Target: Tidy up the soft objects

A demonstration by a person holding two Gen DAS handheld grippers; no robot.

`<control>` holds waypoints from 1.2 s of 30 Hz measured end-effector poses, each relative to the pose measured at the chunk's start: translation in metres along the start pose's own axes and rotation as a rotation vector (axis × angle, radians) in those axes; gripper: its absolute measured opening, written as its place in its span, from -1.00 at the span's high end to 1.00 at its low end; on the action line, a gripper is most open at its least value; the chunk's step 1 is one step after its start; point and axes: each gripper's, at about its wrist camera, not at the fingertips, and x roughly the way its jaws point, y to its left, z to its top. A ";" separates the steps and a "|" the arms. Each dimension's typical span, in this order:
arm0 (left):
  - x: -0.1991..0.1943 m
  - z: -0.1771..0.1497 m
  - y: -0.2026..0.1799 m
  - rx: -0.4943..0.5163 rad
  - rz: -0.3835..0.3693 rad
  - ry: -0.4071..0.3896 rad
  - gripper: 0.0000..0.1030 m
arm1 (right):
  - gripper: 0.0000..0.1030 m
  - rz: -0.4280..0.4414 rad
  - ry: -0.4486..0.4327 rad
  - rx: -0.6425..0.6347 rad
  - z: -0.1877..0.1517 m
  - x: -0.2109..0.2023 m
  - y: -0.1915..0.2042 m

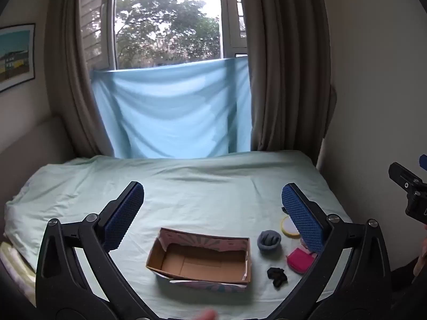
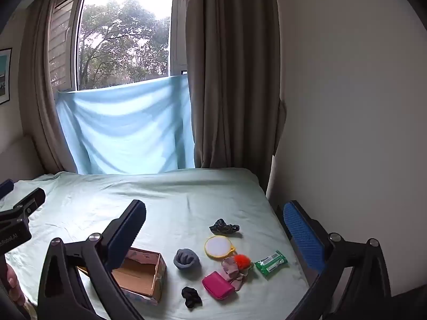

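An open, empty cardboard box (image 1: 200, 258) (image 2: 141, 274) sits on the pale green bed. To its right lie a rolled grey-blue sock (image 1: 268, 240) (image 2: 186, 259), a black scrunchie (image 1: 277, 276) (image 2: 190, 296), a pink pouch (image 1: 300, 260) (image 2: 218, 284), a yellow-rimmed round pad (image 1: 289, 227) (image 2: 218, 247), a pink sock with an orange pompom (image 2: 237, 268), a dark patterned scrunchie (image 2: 223, 227) and a green tissue pack (image 2: 271, 263). My left gripper (image 1: 213, 213) is open and empty above the box. My right gripper (image 2: 214, 232) is open and empty above the items.
The bed sheet (image 1: 186, 186) runs back to a light blue cloth (image 1: 173, 114) hung under the window between brown curtains. A white wall (image 2: 347, 106) borders the bed's right edge. The right gripper's body (image 1: 411, 192) shows at the left wrist view's right edge.
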 end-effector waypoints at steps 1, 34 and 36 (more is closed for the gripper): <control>0.000 0.000 0.000 -0.004 0.005 -0.005 -0.99 | -0.99 -0.003 0.002 -0.004 0.000 0.000 0.000; -0.026 0.002 0.004 -0.002 -0.005 -0.053 -0.99 | -0.99 0.009 -0.039 -0.019 0.003 -0.015 -0.006; -0.026 0.003 0.004 -0.001 -0.006 -0.056 -0.99 | -0.99 0.009 -0.039 -0.017 0.003 -0.015 -0.007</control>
